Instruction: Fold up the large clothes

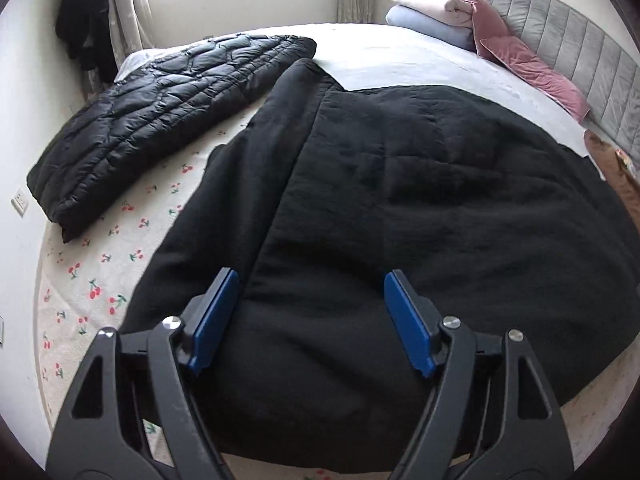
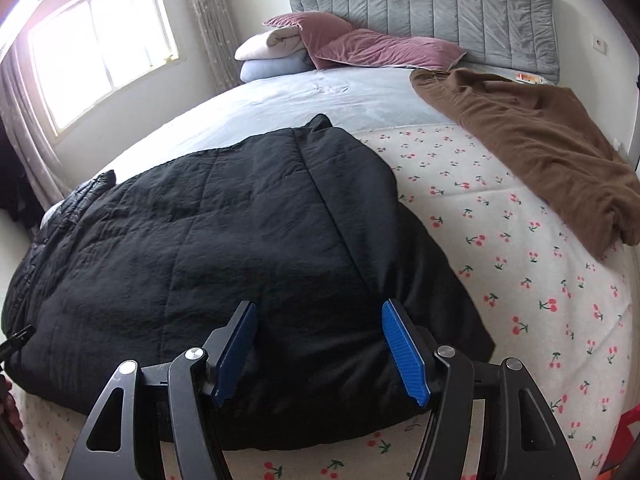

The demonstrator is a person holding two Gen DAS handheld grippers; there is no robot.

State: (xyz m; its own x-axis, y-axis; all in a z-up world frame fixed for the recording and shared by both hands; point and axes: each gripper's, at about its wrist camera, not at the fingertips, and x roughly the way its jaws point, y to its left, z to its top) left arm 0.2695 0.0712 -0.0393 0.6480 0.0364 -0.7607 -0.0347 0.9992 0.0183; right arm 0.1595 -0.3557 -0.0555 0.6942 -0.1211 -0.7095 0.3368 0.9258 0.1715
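Observation:
A large black quilted coat [image 1: 400,200] lies spread flat on the bed, also seen in the right wrist view [image 2: 208,240]. My left gripper [image 1: 312,284] is open, its blue pads [image 1: 216,320] held just above the coat's near edge. My right gripper [image 2: 320,312] is open too, over the coat's near right corner, holding nothing. A folded black puffer jacket [image 1: 160,120] lies on the bed to the left of the coat; only its edge [image 2: 92,188] shows in the right wrist view.
The bed has a cherry-print cover [image 2: 500,260] and a pale blue sheet [image 2: 320,96]. A brown garment [image 2: 540,152] lies at the right. Pink pillows [image 2: 360,48], folded blankets [image 2: 272,56] and a grey headboard [image 2: 440,8] are at the far end. Window [image 2: 100,40] at left.

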